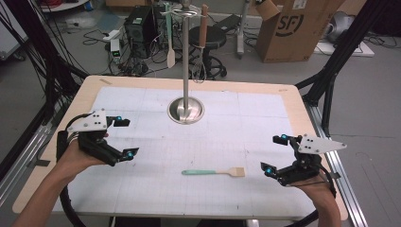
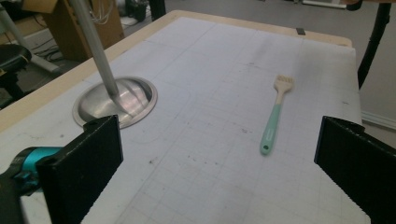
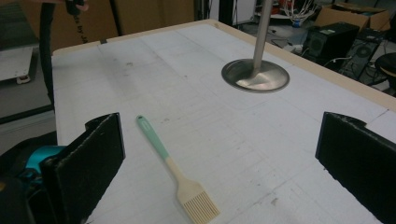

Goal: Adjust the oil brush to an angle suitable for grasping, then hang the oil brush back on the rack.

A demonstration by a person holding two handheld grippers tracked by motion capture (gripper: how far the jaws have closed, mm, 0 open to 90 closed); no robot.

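Observation:
A basting brush (image 1: pixel 214 172) with a mint-green handle and cream bristles lies flat on the white mat, bristles pointing right. It appears in the left gripper view (image 2: pixel 274 116) and close to the jaws in the right gripper view (image 3: pixel 175 170). A steel stand (image 1: pixel 186 109) with a round base and upright pole rises at the middle back; a spatula (image 1: pixel 170 45) and a whisk (image 1: pixel 201 56) hang from its top. My left gripper (image 1: pixel 124 138) hovers open at the left, empty. At the right, my right gripper (image 1: pixel 275 154) is open just beside the brush's bristles.
The table's wooden rim (image 1: pixel 142 80) frames the white gridded mat (image 1: pixel 246 123). Behind the table stand a cardboard box (image 1: pixel 293 28), a stool (image 1: pixel 213 38) and a computer case (image 1: pixel 139 23) among cables. Black frame legs (image 1: pixel 331 80) stand at the right.

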